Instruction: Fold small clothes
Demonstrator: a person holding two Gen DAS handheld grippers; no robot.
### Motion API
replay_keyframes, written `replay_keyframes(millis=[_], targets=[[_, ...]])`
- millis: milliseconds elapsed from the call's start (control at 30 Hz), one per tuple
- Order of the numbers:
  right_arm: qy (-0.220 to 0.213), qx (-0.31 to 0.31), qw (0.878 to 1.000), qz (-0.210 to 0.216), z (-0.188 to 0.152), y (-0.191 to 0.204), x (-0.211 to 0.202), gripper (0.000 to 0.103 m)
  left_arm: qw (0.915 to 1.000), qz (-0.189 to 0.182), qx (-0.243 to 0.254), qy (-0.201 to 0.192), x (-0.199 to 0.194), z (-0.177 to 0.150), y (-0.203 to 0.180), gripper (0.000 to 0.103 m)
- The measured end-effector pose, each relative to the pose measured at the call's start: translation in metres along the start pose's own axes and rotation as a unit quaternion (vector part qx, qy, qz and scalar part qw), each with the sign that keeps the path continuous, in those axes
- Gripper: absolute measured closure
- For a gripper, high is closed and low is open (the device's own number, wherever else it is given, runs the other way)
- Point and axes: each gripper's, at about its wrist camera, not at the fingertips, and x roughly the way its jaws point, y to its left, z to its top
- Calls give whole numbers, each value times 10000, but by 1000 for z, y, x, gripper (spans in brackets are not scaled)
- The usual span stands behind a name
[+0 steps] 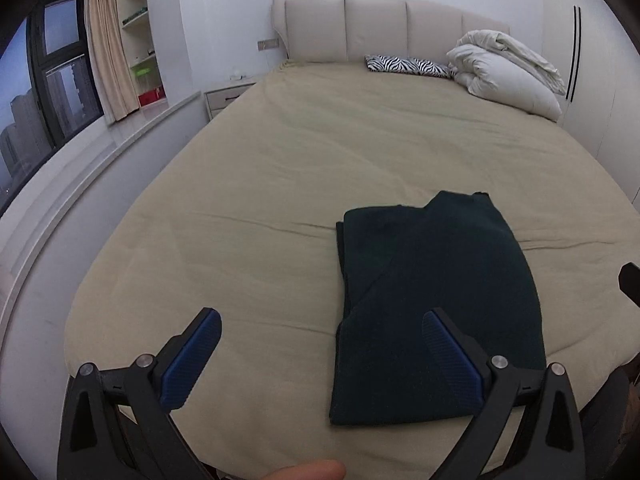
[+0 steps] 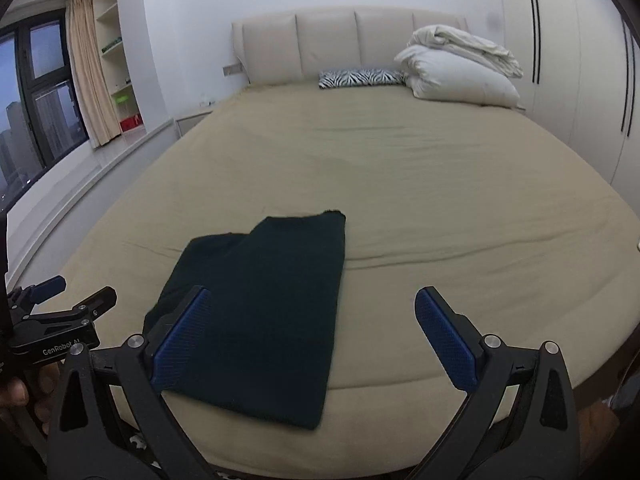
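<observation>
One dark folded garment [image 1: 436, 304] lies ahead of the jaws. Two grippers show, left [image 1: 322, 330] and right [image 2: 312, 308], each with two blue pads. Far beyond: one zebra-print pillow [image 1: 408, 65], one white duvet bundle [image 1: 508, 68].

Both cameras sit low at the foot of the bed [image 1: 280, 160], each looking forward between its own blue finger pads toward the headboard [image 1: 376, 28]. The left wrist view stands left of the folded dark garment [image 1: 436, 300], the right wrist view to its right. Both share garment, bed, window [image 2: 36, 100] and pillows [image 2: 460, 72].
</observation>
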Motion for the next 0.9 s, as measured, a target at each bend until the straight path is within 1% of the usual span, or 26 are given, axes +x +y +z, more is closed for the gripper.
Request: replay_keyframes(millis=[167, 333, 467, 767, 900], targets=[[268, 141, 9993, -228, -9, 1, 15, 0, 9996, -121, -152, 226, 4, -4, 2, 0], [328, -61, 9989, -318, -15, 10, 20, 0, 9993, -120, -122, 327, 8, -8, 1, 0], [412, -171, 9982, -395, -20, 15, 20, 0, 9994, -45, -105, 336, 8, -9, 3, 0], [640, -68, 9969, -446, -25, 14, 40, 0, 9992, 12, -118, 385, 11, -13, 7, 0], [690, -38, 9966, -445, -26, 14, 42, 0, 9991, 6, -84, 407, 12, -15, 7, 0]])
